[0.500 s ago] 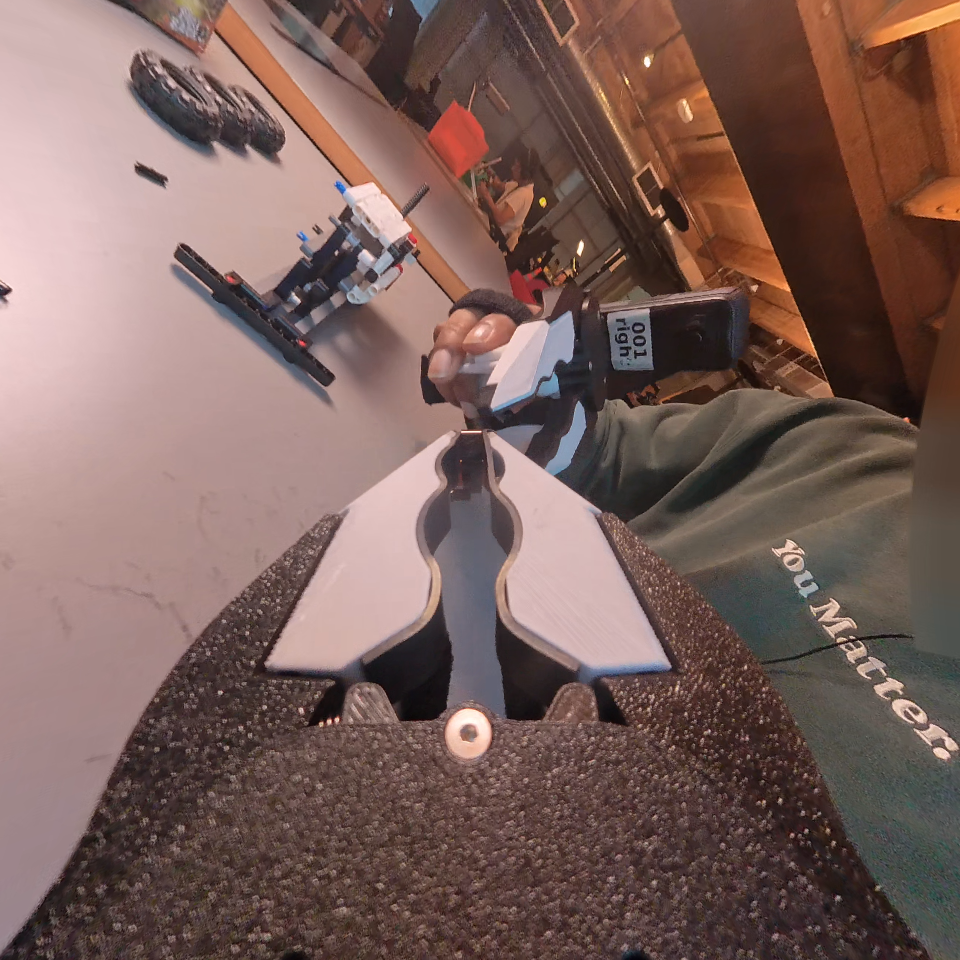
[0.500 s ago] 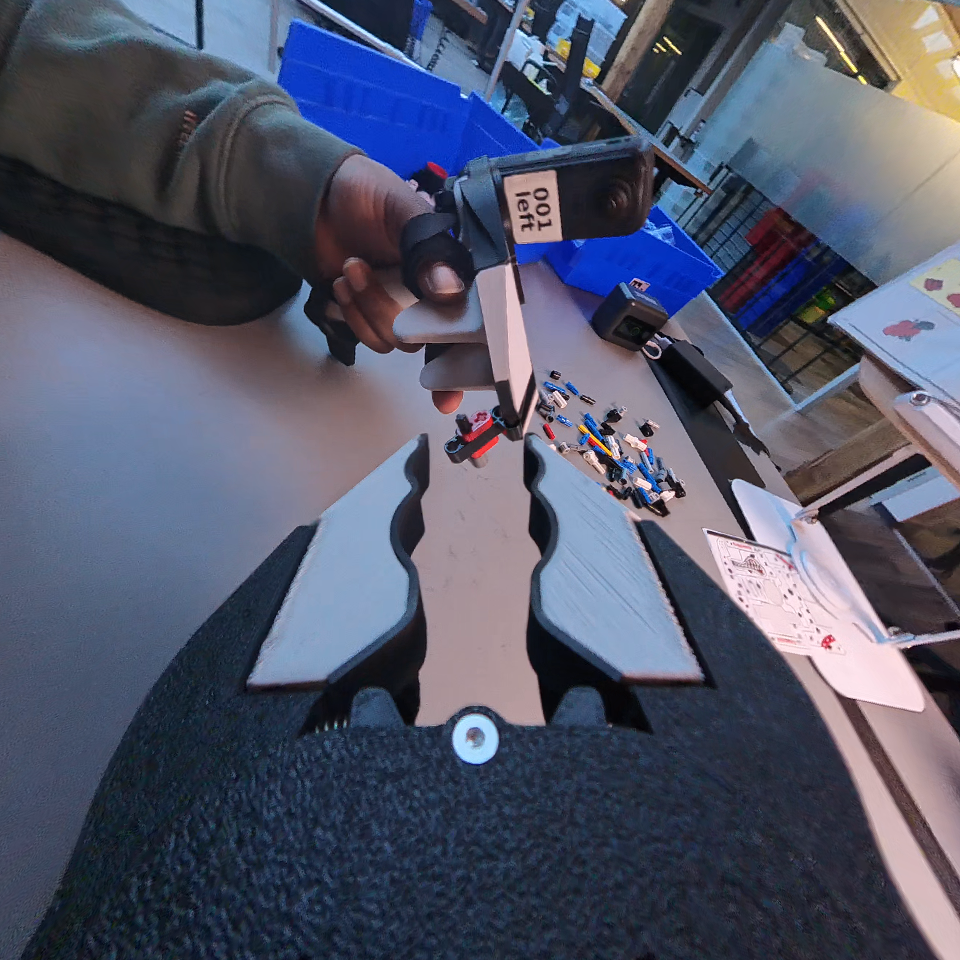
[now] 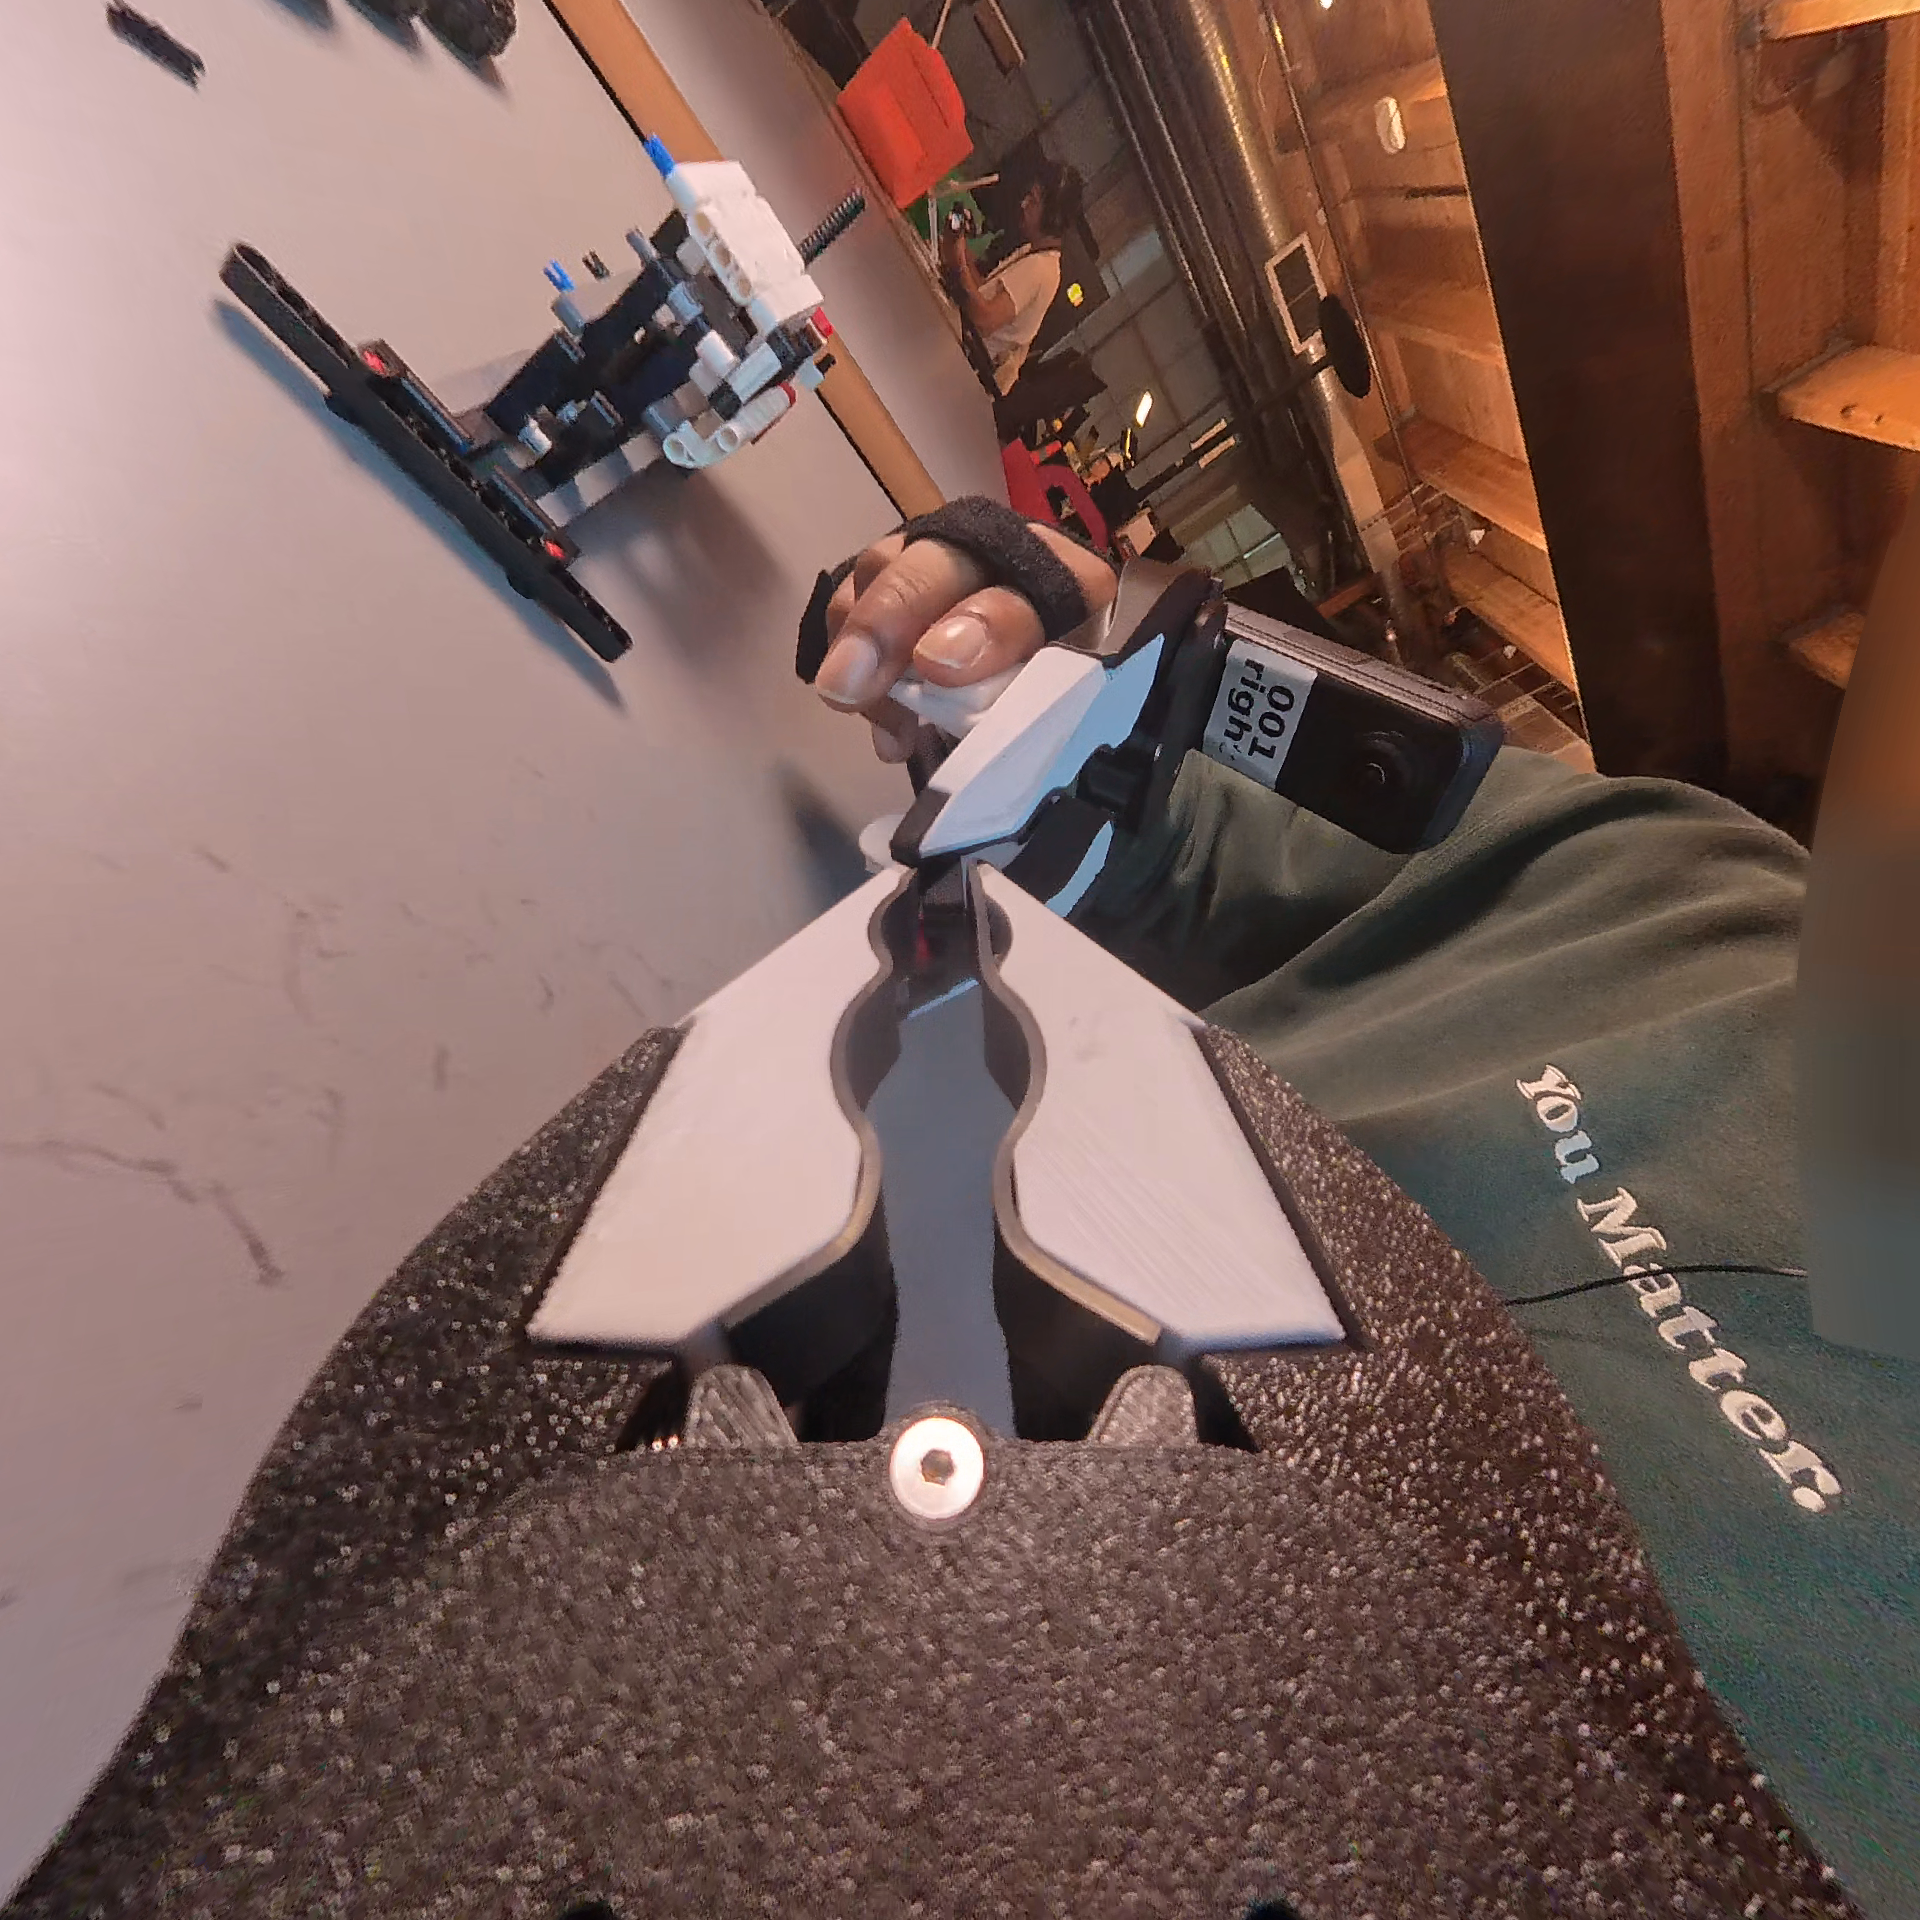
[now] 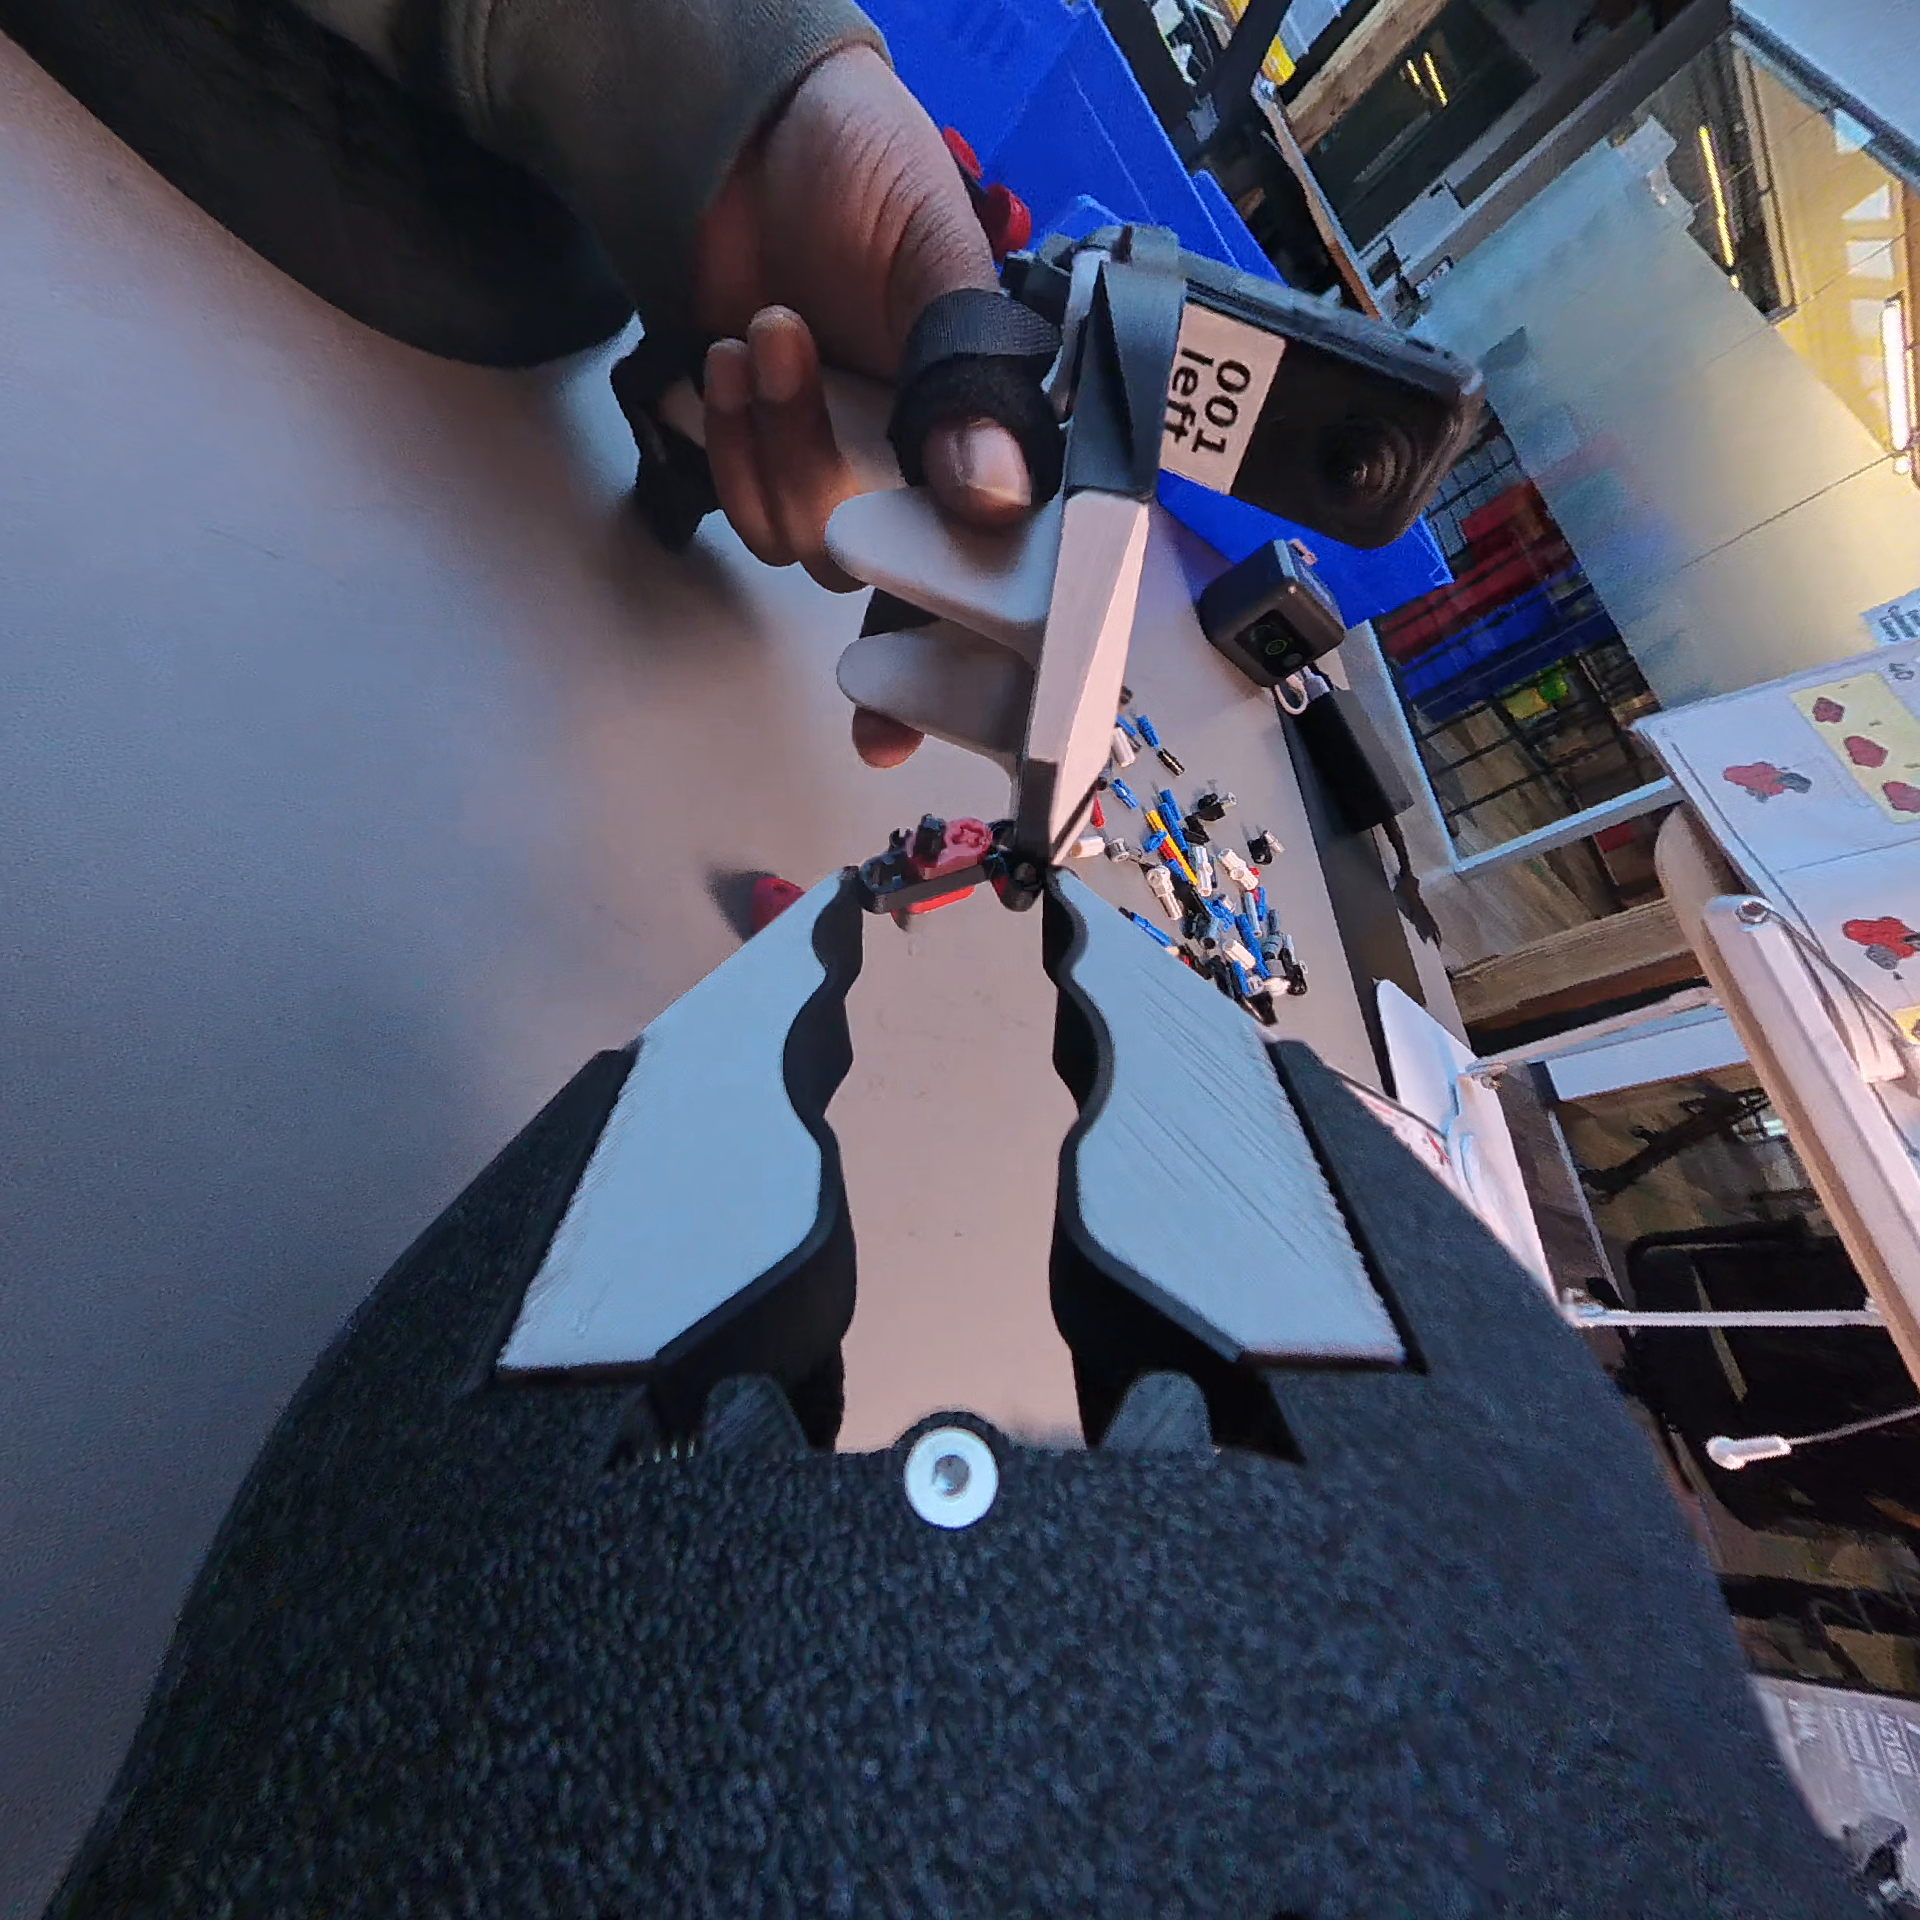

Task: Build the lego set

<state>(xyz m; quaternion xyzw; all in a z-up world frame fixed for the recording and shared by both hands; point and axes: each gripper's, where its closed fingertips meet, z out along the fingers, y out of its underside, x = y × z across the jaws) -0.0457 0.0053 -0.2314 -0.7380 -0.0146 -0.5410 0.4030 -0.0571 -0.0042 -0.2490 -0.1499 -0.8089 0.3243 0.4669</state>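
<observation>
My left gripper [image 3: 940,896] is shut on a small black and red lego assembly [image 3: 928,935], held above the table. In the right wrist view this assembly [image 4: 935,857] sticks out sideways from the left gripper's tip [image 4: 1039,847]. My right gripper [image 4: 948,899] is open, with its fingertips level with the two ends of the assembly. It also shows in the left wrist view [image 3: 935,842], right at my left fingertips. A partly built white and black lego model [image 3: 665,353] with a long black beam [image 3: 416,436] lies farther off on the table.
A pile of small blue, white and black lego pins [image 4: 1205,883] and one red piece [image 4: 774,896] lie on the grey table [image 4: 312,727]. Blue bins [image 4: 1091,135], a black device [image 4: 1273,613] and instruction sheets [image 4: 1849,748] stand beyond. A green sleeve [image 3: 1558,1039] is close on the right. My left and right fingertips are right by each other.
The two grippers have come closer together. The right gripper's open tips now sit at the ends of the assembly held by the left. Both views have tilted.
</observation>
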